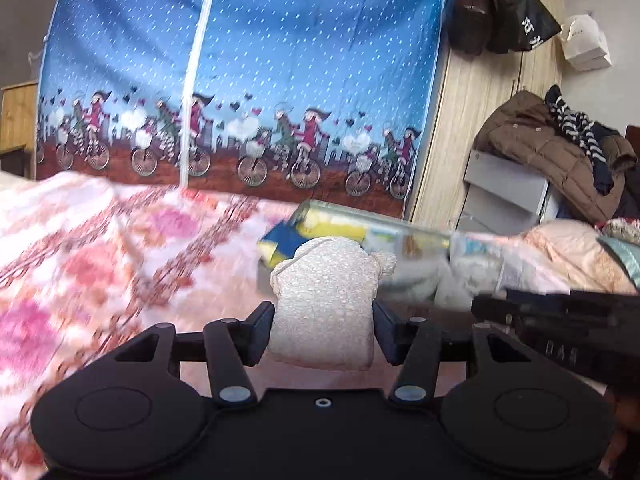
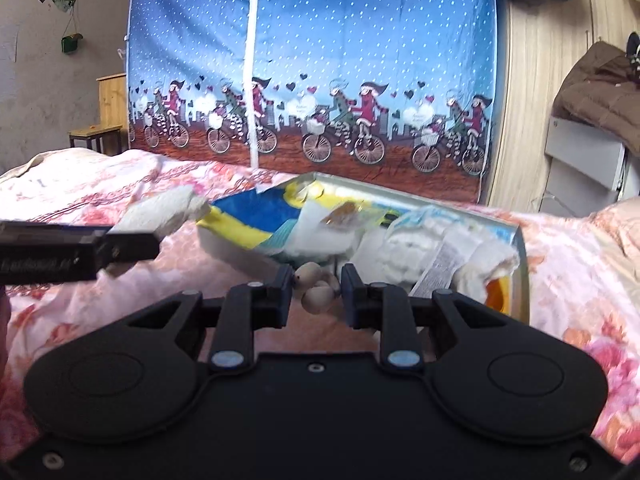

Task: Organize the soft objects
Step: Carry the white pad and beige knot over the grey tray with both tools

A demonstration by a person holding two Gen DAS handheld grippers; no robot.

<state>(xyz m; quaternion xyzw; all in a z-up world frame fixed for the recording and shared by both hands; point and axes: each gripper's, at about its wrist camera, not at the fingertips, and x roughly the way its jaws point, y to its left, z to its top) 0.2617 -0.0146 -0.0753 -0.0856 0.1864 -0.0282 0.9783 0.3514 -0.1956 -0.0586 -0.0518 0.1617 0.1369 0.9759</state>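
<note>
The left tool (image 1: 323,326) is held pointing slightly downward, its jaws about half spread and pressed against the two sides of a white plush toy (image 1: 326,300). The right tool (image 2: 316,294) is likewise tipped slightly downward, its jaws drawn narrow onto a small beige plush piece (image 2: 318,294). Each tool is seen beside the other, close alongside.

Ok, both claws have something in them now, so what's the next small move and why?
Probably carry both claws forward over the clear bin and lower them before letting go. The left claw is clamped on a white bear-shaped plush, the right claw on a small beige plush, and both are held above the floral bedspread, short of the bin, which already holds other soft things.
</note>
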